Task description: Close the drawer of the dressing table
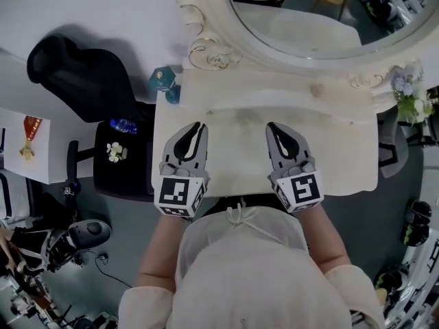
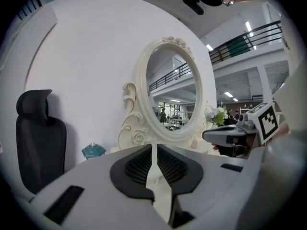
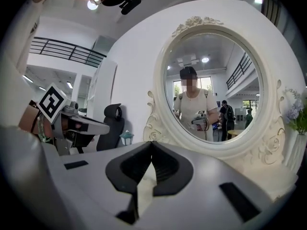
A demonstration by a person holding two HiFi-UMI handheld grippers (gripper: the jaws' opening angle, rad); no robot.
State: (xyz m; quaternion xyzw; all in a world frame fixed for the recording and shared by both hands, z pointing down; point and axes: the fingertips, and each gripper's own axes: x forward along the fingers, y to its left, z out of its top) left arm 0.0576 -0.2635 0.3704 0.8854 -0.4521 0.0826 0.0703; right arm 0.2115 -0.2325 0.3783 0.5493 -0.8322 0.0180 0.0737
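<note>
— What does the dressing table look like?
— The dressing table (image 1: 343, 163) has a cream top with a wavy front edge. It stands against a white wall, right in front of the person. An oval mirror (image 1: 309, 19) in a carved cream frame rises from its back edge. The drawer sits under the top and is hidden from above, so I cannot tell how far in it is.
— And the claws?
— The left gripper (image 1: 197, 126) is over the top near the front left corner. Its jaws are drawn together to a thin slit with nothing in them. The right gripper (image 1: 272, 126) is over the middle of the front edge, tips meeting, also holding nothing. Both point toward the mirror.
— Anything else there?
— A small teal ornament (image 1: 164, 82) at the back left corner, pale flowers (image 1: 409, 91) at the back right corner, and a black chair (image 1: 82, 74) beside the left edge
</note>
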